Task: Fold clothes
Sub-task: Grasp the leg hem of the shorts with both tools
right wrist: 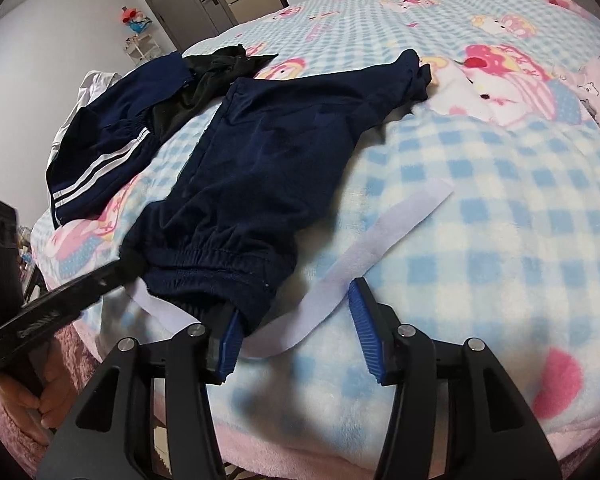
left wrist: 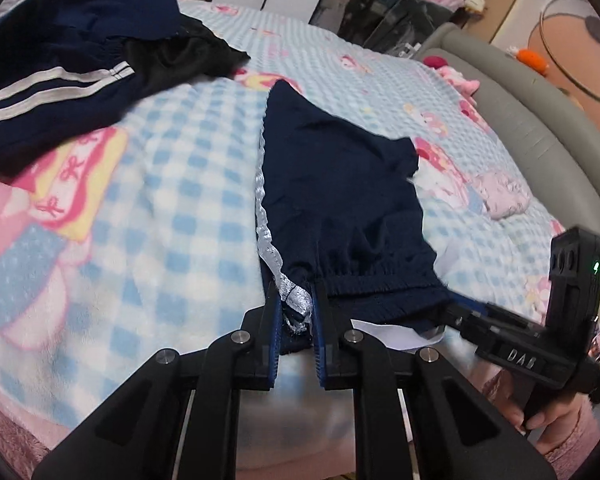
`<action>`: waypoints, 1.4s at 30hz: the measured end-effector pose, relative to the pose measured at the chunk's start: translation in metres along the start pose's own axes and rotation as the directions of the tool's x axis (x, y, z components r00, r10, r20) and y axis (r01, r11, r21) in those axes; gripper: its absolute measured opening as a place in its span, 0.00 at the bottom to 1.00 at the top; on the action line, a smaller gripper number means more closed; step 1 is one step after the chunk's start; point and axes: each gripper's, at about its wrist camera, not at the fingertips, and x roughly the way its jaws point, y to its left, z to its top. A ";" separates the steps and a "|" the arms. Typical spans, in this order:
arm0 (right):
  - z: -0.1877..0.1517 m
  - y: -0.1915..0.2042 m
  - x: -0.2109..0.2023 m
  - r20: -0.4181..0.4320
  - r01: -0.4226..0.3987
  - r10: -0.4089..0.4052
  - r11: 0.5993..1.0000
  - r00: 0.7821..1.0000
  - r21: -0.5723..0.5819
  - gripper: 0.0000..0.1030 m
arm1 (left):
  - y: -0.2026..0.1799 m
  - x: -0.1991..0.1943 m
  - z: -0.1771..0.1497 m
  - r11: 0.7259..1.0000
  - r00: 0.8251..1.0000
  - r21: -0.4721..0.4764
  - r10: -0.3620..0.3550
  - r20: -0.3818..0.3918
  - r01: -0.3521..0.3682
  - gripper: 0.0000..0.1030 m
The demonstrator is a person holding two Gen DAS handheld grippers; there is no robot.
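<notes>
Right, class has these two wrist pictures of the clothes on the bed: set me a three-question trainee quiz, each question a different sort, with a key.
1. True or false: the left hand-held gripper is shut on the waistband corner of the navy trousers.
2. Multiple choice: what lies between the open fingers of the right hand-held gripper? A) a sock B) a white strap and the trousers' waistband edge C) a pillow
3. Fill in: the striped navy garment lies on the checked ____, apart from the trousers.

Key: 1 true; 2 B; 3 blanket
</notes>
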 end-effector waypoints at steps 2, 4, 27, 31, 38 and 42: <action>-0.001 0.000 0.000 -0.001 0.002 -0.002 1.000 1.000 -0.003 0.50 | -0.001 -0.002 0.000 1.000 1.000 0.003 0.010 0.013 -0.010 0.14; -0.001 0.000 0.000 -0.006 0.002 -0.002 1.000 1.000 -0.007 0.51 | -0.001 -0.007 -0.001 1.000 0.999 -0.010 0.018 0.029 -0.018 0.14; 0.024 -0.014 -0.007 -0.013 -0.158 0.160 0.983 0.987 0.091 0.47 | -0.011 0.026 0.008 0.999 0.999 0.033 0.017 -0.038 -0.016 0.31; 0.018 -0.007 0.010 -0.080 -0.073 0.078 0.996 0.994 0.059 0.32 | -0.001 0.027 0.006 0.999 0.998 -0.008 -0.038 -0.056 0.038 0.32; -0.002 0.011 -0.006 -0.113 -0.016 0.008 0.998 0.994 -0.065 0.10 | -0.001 0.032 0.007 0.999 0.997 0.006 -0.036 -0.063 0.037 0.33; 0.001 0.006 -0.026 -0.047 -0.120 0.118 0.992 0.992 -0.034 0.11 | 0.005 0.024 0.009 0.996 0.996 -0.020 -0.083 -0.036 0.082 0.33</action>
